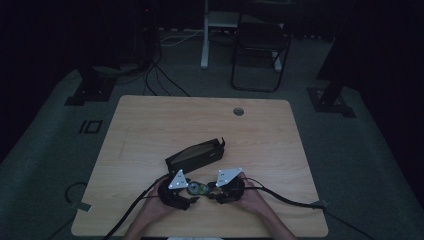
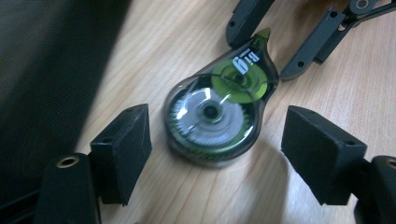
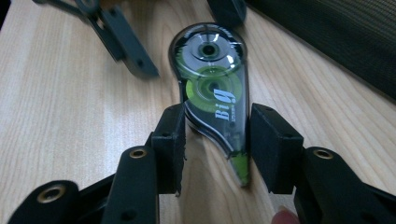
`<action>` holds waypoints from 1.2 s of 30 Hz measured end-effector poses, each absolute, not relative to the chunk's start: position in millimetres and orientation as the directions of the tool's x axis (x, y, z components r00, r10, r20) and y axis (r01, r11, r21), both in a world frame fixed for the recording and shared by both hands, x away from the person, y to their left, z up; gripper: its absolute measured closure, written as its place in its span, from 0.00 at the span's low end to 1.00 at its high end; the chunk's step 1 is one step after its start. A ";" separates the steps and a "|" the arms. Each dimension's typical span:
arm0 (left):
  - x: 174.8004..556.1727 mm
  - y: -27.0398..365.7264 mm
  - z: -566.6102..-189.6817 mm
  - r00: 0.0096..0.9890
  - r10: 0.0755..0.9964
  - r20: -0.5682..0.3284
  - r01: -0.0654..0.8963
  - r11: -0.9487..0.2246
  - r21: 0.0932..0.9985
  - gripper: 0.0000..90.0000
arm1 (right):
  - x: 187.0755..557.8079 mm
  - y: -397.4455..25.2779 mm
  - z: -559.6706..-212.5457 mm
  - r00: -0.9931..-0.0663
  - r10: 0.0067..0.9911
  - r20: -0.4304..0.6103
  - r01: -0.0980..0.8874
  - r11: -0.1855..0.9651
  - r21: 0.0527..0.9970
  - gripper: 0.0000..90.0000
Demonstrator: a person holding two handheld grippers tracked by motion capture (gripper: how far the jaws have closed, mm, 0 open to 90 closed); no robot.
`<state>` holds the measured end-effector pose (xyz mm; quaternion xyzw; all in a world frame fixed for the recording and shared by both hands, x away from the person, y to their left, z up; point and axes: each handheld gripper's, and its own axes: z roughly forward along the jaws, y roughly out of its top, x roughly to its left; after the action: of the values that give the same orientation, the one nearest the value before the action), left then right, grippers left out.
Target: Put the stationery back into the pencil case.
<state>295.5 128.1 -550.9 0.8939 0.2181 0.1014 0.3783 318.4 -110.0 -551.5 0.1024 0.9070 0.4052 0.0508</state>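
Observation:
A clear, teardrop-shaped correction tape dispenser with green reels lies flat on the wooden table near its front edge, between my two grippers. My right gripper is shut on the narrow tip end of the dispenser, a pad pressed on each side. My left gripper stands open around the round end of the dispenser, with both pads apart from it. In the high view the left gripper and right gripper face each other. The right gripper's fingers show beyond the dispenser's tip.
A black pencil case lies slanted just behind the grippers, close beside the dispenser. A round grommet hole sits near the table's far edge. A folding chair and cables stand on the floor beyond.

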 end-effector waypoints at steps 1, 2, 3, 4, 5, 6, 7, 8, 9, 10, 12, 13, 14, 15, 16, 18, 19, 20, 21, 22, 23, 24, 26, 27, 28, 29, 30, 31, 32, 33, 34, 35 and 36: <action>295.5 128.1 -550.9 0.884 0.467 0.016 0.313 -0.619 0.720 0.30 | 318.4 -110.0 -551.5 -0.974 0.227 -0.009 0.145 0.651 0.746 0.63; 294.8 124.4 -550.9 0.890 0.455 0.031 0.296 -0.628 0.720 0.31 | 317.9 -110.0 -551.4 -0.975 0.224 -0.012 0.141 0.652 0.745 0.63; 294.8 124.4 -550.9 0.890 0.455 0.031 0.296 -0.628 0.720 0.32 | 317.9 -110.0 -551.4 -0.975 0.224 -0.012 0.141 0.652 0.745 0.63; 294.5 123.8 -550.9 0.896 0.443 0.023 0.293 -0.628 0.721 0.33 | 318.2 -110.2 -551.3 -0.974 0.227 -0.016 0.140 0.654 0.744 0.60; 294.5 123.8 -550.9 0.896 0.443 0.023 0.293 -0.628 0.721 0.35 | 318.4 -110.4 -551.1 -0.973 0.231 -0.019 0.141 0.655 0.743 0.59; 293.6 123.9 -550.5 0.898 0.439 0.022 0.290 -0.630 0.720 0.35 | 318.4 -110.4 -551.1 -0.973 0.231 -0.019 0.141 0.655 0.743 0.59; 292.5 123.8 -550.0 0.901 0.434 0.020 0.289 -0.632 0.719 0.37 | 318.7 -110.8 -551.0 -0.971 0.240 -0.018 0.148 0.655 0.741 0.57; 291.8 123.9 -549.6 0.903 0.429 0.020 0.286 -0.635 0.718 0.40 | 319.3 -111.2 -551.0 -0.969 0.244 -0.019 0.151 0.656 0.740 0.54; 291.7 123.8 -549.6 0.903 0.429 0.020 0.286 -0.634 0.718 0.41 | 320.1 -112.4 -551.2 -0.968 0.249 -0.016 0.156 0.655 0.740 0.53; 292.1 124.0 -549.6 0.902 0.431 0.020 0.286 -0.632 0.720 0.42 | 320.3 -113.3 -551.4 -0.968 0.252 -0.011 0.161 0.652 0.741 0.53; 292.6 124.1 -549.7 0.901 0.433 0.021 0.287 -0.631 0.721 0.42 | 321.5 -115.7 -551.9 -0.966 0.259 -0.011 0.165 0.648 0.744 0.52; 293.2 123.8 -550.0 0.899 0.438 0.022 0.289 -0.629 0.722 0.40 | 322.2 -117.4 -551.8 -0.964 0.265 -0.011 0.170 0.648 0.742 0.51; 293.8 123.6 -550.5 0.897 0.442 0.021 0.292 -0.626 0.723 0.38 | 323.2 -119.4 -551.9 -0.963 0.269 -0.008 0.174 0.646 0.743 0.51; 294.5 123.5 -550.8 0.895 0.445 0.023 0.292 -0.625 0.724 0.38 | 323.2 -119.4 -551.9 -0.963 0.269 -0.008 0.174 0.646 0.743 0.51; 295.1 123.3 -550.8 0.893 0.449 0.024 0.295 -0.624 0.724 0.36 | 325.0 -122.6 -552.5 -0.962 0.274 0.000 0.181 0.638 0.748 0.56; 296.7 122.1 -550.8 0.892 0.451 0.032 0.291 -0.626 0.723 0.35 | 325.6 -123.2 -552.4 -0.963 0.268 -0.002 0.176 0.638 0.749 0.59; 297.9 121.4 -550.7 0.893 0.449 0.032 0.290 -0.627 0.723 0.34 | 325.7 -123.1 -552.3 -0.965 0.263 -0.003 0.172 0.639 0.750 0.61; 299.0 120.4 -550.8 0.894 0.447 0.031 0.288 -0.628 0.723 0.34 | 326.1 -122.0 -552.6 -0.968 0.250 0.000 0.164 0.636 0.754 0.62; 300.9 118.5 -550.8 0.899 0.437 0.029 0.283 -0.631 0.723 0.34 | 325.8 -121.3 -552.8 -0.970 0.241 0.005 0.161 0.635 0.756 0.63; 300.9 118.5 -550.8 0.899 0.437 0.029 0.283 -0.631 0.723 0.34 | 325.6 -120.7 -553.2 -0.973 0.232 0.003 0.154 0.634 0.758 0.63; 301.4 117.9 -550.8 0.900 0.434 0.030 0.280 -0.631 0.723 0.34 | 325.6 -120.7 -553.2 -0.973 0.232 0.003 0.154 0.634 0.758 0.63; 301.3 117.7 -550.7 0.902 0.430 0.034 0.275 -0.634 0.723 0.34 | 325.5 -120.5 -553.4 -0.974 0.225 0.003 0.149 0.634 0.759 0.63; 299.8 118.9 -549.2 0.911 0.411 0.024 0.271 -0.643 0.716 0.38 | 325.9 -120.7 -553.3 -0.974 0.224 0.012 0.155 0.632 0.759 0.60; 299.8 118.9 -549.2 0.911 0.411 0.024 0.271 -0.643 0.716 0.43 | 325.9 -120.7 -553.3 -0.974 0.224 0.012 0.155 0.632 0.759 0.60; 299.8 118.9 -549.2 0.911 0.411 0.024 0.271 -0.643 0.716 0.43 | 325.9 -120.6 -553.5 -0.974 0.225 0.014 0.157 0.632 0.759 0.60; 297.8 118.8 -548.4 0.920 0.392 0.022 0.260 -0.650 0.714 0.43 | 325.9 -120.6 -553.5 -0.974 0.225 0.014 0.157 0.632 0.759 0.56; 298.0 118.6 -548.6 0.920 0.391 0.022 0.259 -0.650 0.714 0.45 | 326.4 -120.6 -553.4 -0.974 0.226 0.022 0.164 0.632 0.757 0.53; 298.4 118.0 -549.1 0.919 0.394 0.021 0.261 -0.646 0.717 0.45 | 326.7 -120.6 -553.4 -0.974 0.227 0.022 0.164 0.632 0.758 0.53; 298.7 117.2 -549.8 0.917 0.399 0.021 0.263 -0.643 0.720 0.42 | 326.9 -120.7 -553.4 -0.973 0.231 0.018 0.164 0.633 0.757 0.52; 299.1 116.4 -550.5 0.915 0.404 0.022 0.265 -0.639 0.722 0.39 | 327.3 -121.1 -553.4 -0.972 0.235 0.012 0.163 0.635 0.755 0.48; 299.4 115.9 -550.9 0.913 0.408 0.021 0.267 -0.635 0.725 0.38 | 328.0 -121.5 -553.1 -0.971 0.240 0.020 0.173 0.637 0.751 0.44; 299.5 115.8 -550.9 0.913 0.408 0.021 0.268 -0.635 0.724 0.38 | 328.9 -122.3 -552.5 -0.970 0.240 0.026 0.178 0.641 0.746 0.41; 299.5 115.9 -550.8 0.913 0.408 0.021 0.267 -0.636 0.724 0.38 | 329.1 -123.0 -551.7 -0.970 0.242 0.030 0.184 0.646 0.741 0.39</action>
<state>299.5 115.9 -550.8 0.8998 0.1877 0.0918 0.3830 329.1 -123.0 -551.7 0.1175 0.9064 0.4043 0.0359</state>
